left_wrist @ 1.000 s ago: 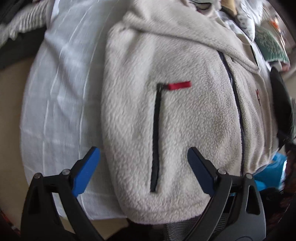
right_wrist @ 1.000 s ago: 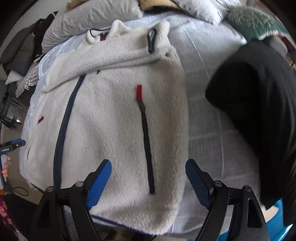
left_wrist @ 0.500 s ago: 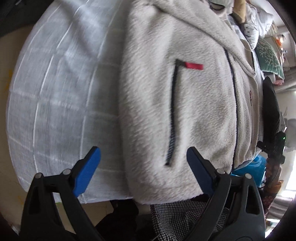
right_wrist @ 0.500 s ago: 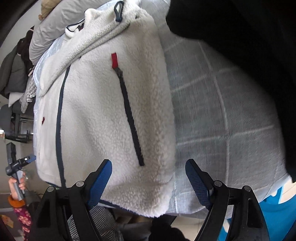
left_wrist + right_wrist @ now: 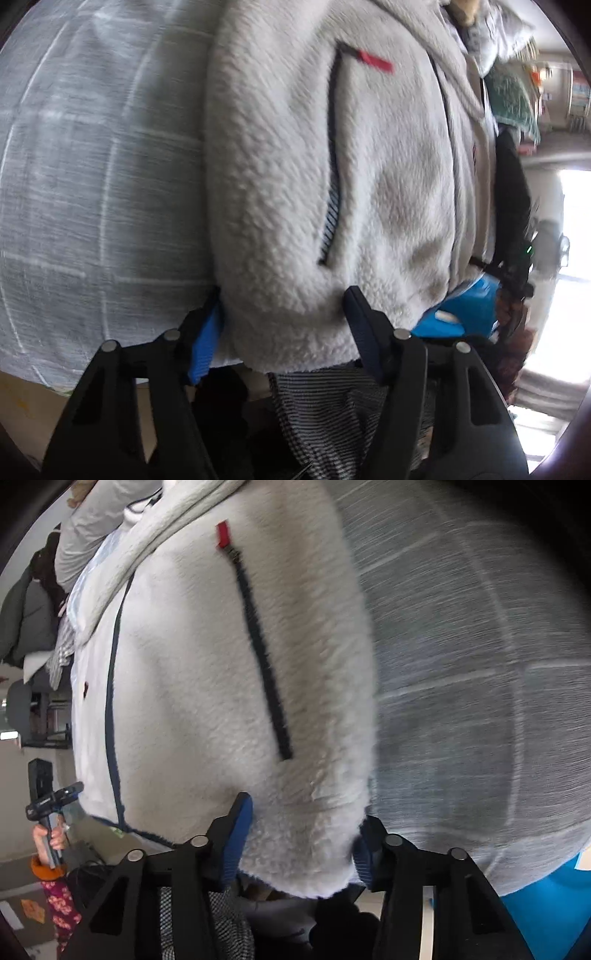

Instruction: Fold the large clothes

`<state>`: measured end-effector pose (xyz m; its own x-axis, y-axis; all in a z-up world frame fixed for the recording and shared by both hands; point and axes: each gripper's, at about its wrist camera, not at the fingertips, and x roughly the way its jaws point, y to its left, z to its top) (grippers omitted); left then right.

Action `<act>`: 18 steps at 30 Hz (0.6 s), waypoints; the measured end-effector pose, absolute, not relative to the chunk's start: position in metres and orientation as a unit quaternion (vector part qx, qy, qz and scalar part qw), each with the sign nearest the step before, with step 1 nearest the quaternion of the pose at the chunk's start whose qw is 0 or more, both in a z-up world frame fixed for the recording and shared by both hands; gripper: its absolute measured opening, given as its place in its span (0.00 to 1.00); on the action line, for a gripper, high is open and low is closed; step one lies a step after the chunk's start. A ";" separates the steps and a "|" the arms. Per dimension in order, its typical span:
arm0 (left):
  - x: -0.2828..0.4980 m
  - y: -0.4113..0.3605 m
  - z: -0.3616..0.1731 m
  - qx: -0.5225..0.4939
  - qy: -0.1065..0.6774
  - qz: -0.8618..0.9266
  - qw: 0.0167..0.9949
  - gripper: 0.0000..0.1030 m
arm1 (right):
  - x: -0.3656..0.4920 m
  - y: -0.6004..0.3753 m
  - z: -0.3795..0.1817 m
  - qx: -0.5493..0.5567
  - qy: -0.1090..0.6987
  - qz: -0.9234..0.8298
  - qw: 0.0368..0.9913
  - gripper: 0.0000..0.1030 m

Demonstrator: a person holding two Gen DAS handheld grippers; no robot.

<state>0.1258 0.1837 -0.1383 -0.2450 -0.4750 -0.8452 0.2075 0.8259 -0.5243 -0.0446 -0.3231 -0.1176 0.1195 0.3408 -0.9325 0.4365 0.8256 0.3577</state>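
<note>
A cream fleece jacket (image 5: 314,166) with dark zips and red pull tabs lies flat on a pale checked bedsheet (image 5: 92,166). My left gripper (image 5: 284,332) has its blue-padded jaws around the jacket's bottom left corner, still a hand's width apart with fleece between them. My right gripper (image 5: 301,843) straddles the bottom right corner of the jacket (image 5: 221,664) in the same way, jaws partly closed with the hem between them. The sheet (image 5: 461,701) shows beside it.
A black garment (image 5: 511,192) lies on the bed beyond the jacket. A blue object (image 5: 461,314) sits below the bed edge. Grey pillows and clothes (image 5: 85,524) lie at the far end. A person's hand holds another device (image 5: 48,812) at the left.
Both grippers moved forward and down onto the jacket's bottom corners. Their jaws narrowed from wide open to straddling the hem.
</note>
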 end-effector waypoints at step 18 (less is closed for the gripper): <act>0.140 0.162 -0.041 -0.190 0.611 -0.303 0.706 0.18 | -0.018 -0.291 -0.015 0.272 0.496 -0.023 0.824 0.17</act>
